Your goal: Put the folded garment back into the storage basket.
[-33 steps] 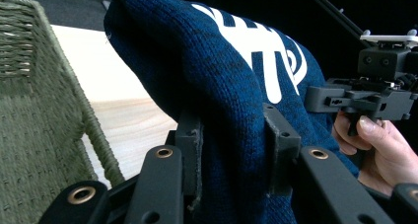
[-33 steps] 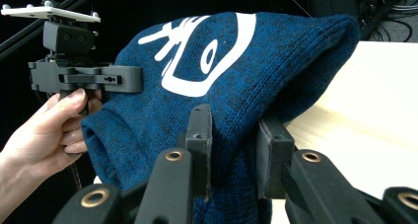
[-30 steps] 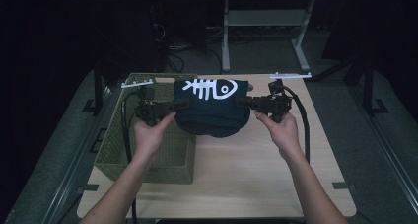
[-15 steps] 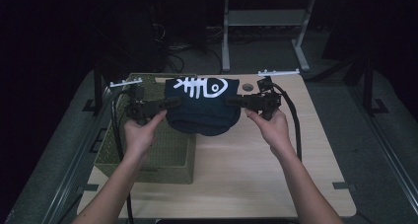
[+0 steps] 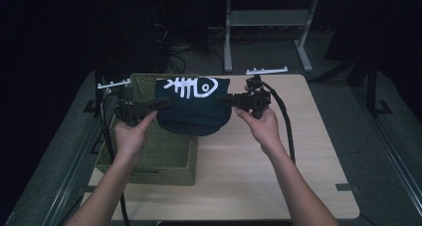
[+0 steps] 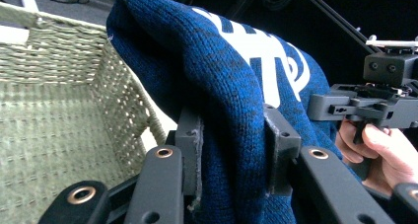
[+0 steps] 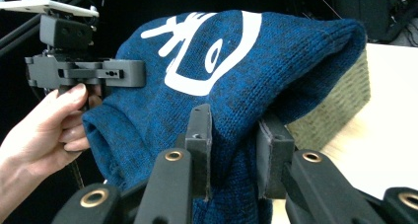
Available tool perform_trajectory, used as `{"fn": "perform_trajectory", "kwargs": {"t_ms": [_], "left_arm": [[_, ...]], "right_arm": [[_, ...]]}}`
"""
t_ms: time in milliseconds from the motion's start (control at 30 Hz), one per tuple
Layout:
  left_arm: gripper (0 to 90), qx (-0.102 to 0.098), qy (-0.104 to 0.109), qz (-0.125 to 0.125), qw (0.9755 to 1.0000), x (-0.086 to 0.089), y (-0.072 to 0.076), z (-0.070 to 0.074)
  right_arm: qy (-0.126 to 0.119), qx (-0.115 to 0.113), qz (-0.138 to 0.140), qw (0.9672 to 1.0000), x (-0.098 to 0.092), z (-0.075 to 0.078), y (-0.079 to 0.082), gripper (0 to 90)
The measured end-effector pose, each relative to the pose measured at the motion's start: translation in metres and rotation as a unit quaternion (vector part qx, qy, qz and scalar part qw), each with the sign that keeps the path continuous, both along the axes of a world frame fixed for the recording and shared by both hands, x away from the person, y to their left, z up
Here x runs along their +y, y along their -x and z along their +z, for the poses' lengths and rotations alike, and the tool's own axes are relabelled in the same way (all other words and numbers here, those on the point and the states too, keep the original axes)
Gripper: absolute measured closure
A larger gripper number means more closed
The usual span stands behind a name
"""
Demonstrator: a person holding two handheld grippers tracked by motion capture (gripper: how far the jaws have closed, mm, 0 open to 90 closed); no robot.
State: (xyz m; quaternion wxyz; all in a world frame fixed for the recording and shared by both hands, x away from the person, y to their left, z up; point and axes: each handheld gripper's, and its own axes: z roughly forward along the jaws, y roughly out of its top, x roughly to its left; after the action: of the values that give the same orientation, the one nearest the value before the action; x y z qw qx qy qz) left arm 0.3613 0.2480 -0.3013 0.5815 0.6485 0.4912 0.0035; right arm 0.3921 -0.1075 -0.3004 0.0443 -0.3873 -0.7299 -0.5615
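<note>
Above the table (image 5: pixel 298 156), the high view has the blue knit sweater (image 5: pixel 193 106) stretched between left gripper (image 5: pixel 158 104) and right gripper (image 5: pixel 226 99), higher and farther back than before, over the green wicker basket (image 5: pixel 149 156). Each gripper view shows jaws clamped on knit. White fish-skeleton print (image 5: pixel 193 86); no readable writing.

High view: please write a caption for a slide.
Both grippers hold a blue knit hat over the green basket.
</note>
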Motion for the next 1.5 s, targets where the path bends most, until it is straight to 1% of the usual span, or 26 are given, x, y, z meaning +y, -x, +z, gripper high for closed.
{"fn": "perform_trajectory", "kwargs": {"t_ms": [167,300,400,433,567,600,933,1000,1167,1200,1233,1267,1300,1367,1433,1467,1500], "left_arm": [[66.0,0.002,-0.003,0.009,1.0000,0.011,0.001,-0.001],[65.9,0.006,0.006,0.018,0.9998,0.021,0.003,-0.004],[65.9,0.006,0.006,0.023,0.9997,0.025,0.003,-0.005],[66.0,0.008,0.009,0.025,0.9996,0.028,0.004,-0.005],[66.0,0.008,0.011,0.028,0.9995,0.034,0.004,-0.006],[66.0,0.007,0.010,0.032,0.9994,0.038,0.004,-0.005],[65.8,0.013,0.001,0.040,0.9991,0.051,0.004,-0.005],[65.8,0.016,-0.003,0.041,0.9990,0.057,0.005,-0.005],[65.8,0.024,-0.001,0.049,0.9985,0.068,0.004,-0.009],[65.8,0.024,-0.001,0.049,0.9985,0.068,0.004,-0.009],[65.8,0.030,-0.001,0.050,0.9983,0.073,0.004,-0.012],[65.8,0.030,-0.001,0.050,0.9983,0.073,0.004,-0.012],[65.8,0.032,-0.001,0.053,0.9981,0.077,0.004,-0.014],[65.8,0.037,-0.003,0.059,0.9975,0.082,0.004,-0.018],[65.8,0.041,-0.003,0.064,0.9971,0.086,0.004,-0.021],[65.8,0.043,-0.005,0.066,0.9969,0.088,0.004,-0.023],[65.8,0.046,-0.010,0.069,0.9965,0.092,0.004,-0.026]], "right_arm": [[-0.003,0.007,0.006,1.0000,0.012,-0.002,-0.004,71.3],[-0.003,0.006,0.011,0.9999,0.022,-0.002,-0.005,71.3],[0.002,0.006,0.017,0.9998,0.029,-0.002,-0.007,71.2],[0.004,0.007,0.017,0.9998,0.032,-0.002,-0.008,71.3],[0.006,0.006,0.020,0.9998,0.038,0.000,-0.009,71.3],[0.006,0.006,0.020,0.9998,0.041,0.000,-0.010,71.2],[0.007,0.008,0.024,0.9997,0.057,-0.002,-0.013,71.3],[0.006,0.009,0.028,0.9995,0.062,-0.003,-0.015,71.3],[0.002,0.015,0.031,0.9994,0.074,-0.010,-0.018,71.2],[0.003,0.018,0.032,0.9993,0.077,-0.011,-0.018,71.2],[0.003,0.019,0.033,0.9993,0.080,-0.013,-0.019,71.2],[0.003,0.019,0.033,0.9993,0.080,-0.013,-0.019,71.2],[0.004,0.023,0.035,0.9991,0.086,-0.017,-0.019,71.2],[0.007,0.023,0.036,0.9991,0.088,-0.018,-0.019,71.1],[0.012,0.026,0.039,0.9988,0.099,-0.024,-0.019,71.0],[0.012,0.026,0.039,0.9988,0.099,-0.024,-0.019,71.0],[0.016,0.029,0.043,0.9985,0.104,-0.027,-0.020,70.9]]}}
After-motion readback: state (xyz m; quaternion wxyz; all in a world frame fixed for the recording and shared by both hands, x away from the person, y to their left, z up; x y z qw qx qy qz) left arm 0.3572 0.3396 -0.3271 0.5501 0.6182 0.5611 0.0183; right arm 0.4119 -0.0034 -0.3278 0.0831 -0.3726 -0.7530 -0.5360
